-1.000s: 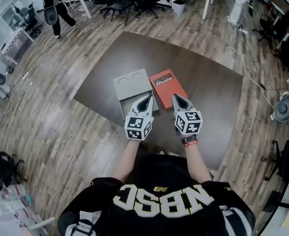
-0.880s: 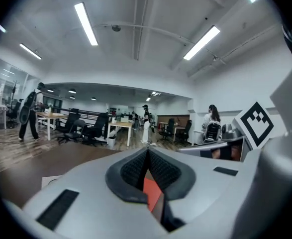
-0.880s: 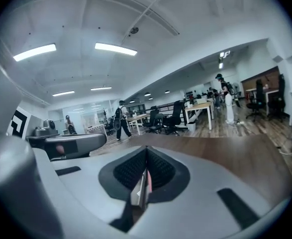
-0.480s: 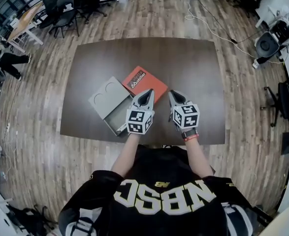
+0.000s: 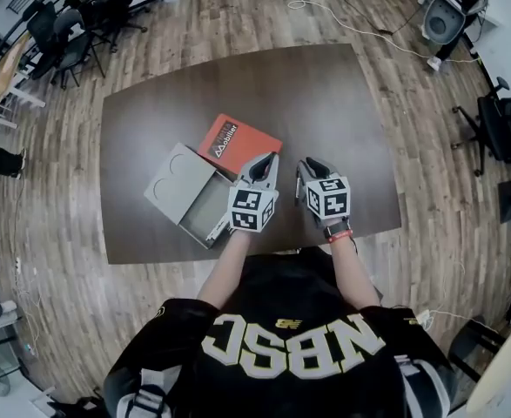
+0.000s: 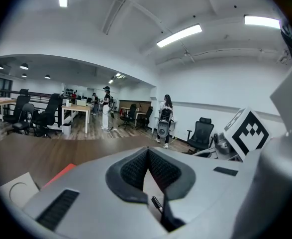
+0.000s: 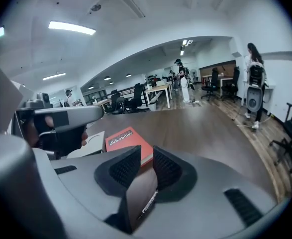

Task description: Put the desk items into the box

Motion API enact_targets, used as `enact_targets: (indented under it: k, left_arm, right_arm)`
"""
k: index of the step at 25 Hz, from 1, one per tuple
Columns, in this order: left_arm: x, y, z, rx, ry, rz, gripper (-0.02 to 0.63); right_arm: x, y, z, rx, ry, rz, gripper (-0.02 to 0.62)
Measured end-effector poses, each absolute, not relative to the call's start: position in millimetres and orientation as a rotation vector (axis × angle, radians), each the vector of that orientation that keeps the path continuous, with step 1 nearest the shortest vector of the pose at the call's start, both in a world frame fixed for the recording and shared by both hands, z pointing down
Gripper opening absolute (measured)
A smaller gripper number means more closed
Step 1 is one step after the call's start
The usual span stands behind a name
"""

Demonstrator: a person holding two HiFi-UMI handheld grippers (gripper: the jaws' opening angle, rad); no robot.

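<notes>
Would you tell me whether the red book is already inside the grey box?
No, the red book lies flat on the table, beside the grey box.

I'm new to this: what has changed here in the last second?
The right gripper is opening its fingers, shut a second ago, with nothing between them. The head view has swung, so the table looks turned. Unchanged: the left gripper, shut and empty; the grey box and red book, side by side, untouched.
</notes>
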State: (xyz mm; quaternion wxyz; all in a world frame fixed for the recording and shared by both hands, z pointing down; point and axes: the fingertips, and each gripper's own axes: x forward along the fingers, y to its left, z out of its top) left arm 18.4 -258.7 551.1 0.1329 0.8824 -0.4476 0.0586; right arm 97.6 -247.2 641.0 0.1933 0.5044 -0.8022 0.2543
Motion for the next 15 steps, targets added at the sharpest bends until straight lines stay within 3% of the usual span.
enact_targets:
  k: [15]
  left_arm:
    - [8.8,-265.8,574.3,2.541,-1.232,0.208,0.015]
  right_arm:
    - [100.0,-229.6,730.6,1.374,-2.03,0.889,0.123]
